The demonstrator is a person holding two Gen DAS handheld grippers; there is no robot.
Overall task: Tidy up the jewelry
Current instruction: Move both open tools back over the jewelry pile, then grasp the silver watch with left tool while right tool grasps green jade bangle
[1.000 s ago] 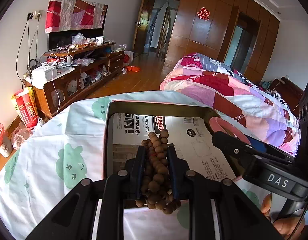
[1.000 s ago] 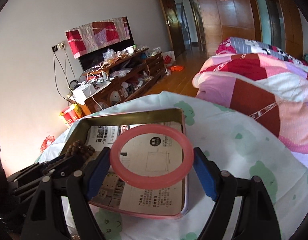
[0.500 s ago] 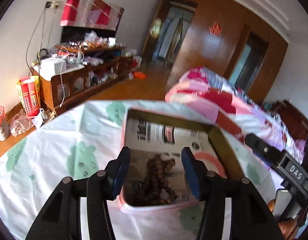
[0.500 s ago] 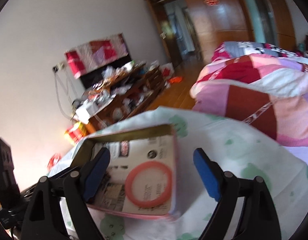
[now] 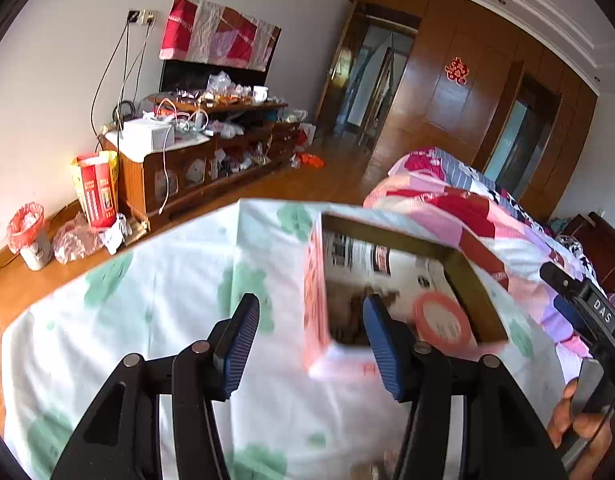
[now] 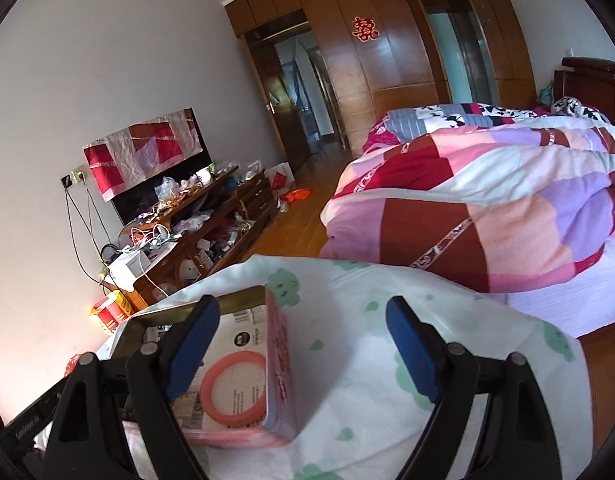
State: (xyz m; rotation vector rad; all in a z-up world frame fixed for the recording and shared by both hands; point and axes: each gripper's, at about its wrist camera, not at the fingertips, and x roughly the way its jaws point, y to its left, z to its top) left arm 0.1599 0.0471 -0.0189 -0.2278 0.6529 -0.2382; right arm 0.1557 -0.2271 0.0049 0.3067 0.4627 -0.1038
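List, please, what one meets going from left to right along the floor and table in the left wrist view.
Red-bagged bin → red and yellow bag → green-patterned cloth → pink box → pink bangle.

Bright daylight fills both views. In the left wrist view the tin [image 5: 391,304] and cloth [image 5: 155,308] are smeared by motion blur; the far wall stays sharper. The right wrist view is crisper. Fisheye bending curves the walls, and black vignette fills the corners.

A home bedroom is shown: a bed [image 6: 487,208] under a patchwork quilt, wooden wardrobes [image 6: 387,72], and a cluttered TV cabinet [image 5: 195,160].
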